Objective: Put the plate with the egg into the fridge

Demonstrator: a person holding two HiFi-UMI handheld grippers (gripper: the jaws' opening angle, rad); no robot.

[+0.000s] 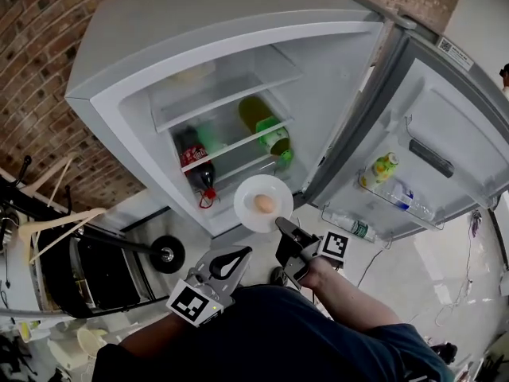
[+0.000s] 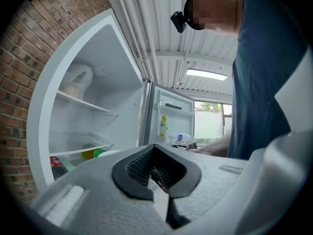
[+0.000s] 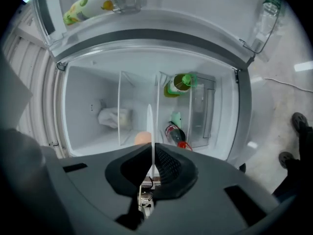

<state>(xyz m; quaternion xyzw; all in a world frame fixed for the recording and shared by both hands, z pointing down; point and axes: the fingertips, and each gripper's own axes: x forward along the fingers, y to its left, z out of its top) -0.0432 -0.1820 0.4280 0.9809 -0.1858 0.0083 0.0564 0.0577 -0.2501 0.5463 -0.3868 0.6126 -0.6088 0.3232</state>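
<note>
Left gripper [image 1: 243,252] clenched, empty; right gripper [image 1: 281,224] pinches the plate [image 1: 249,195], egg [image 1: 265,204] aboard, before the open fridge [image 1: 159,46]; next, set it inside.

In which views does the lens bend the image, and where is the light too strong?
Head view: the lens curves the fridge walls; the plate and egg are sharp. Left gripper view: dark corners, and the window at the back is washed out. Right gripper view: a dark round border; the fridge interior is evenly lit.
</note>
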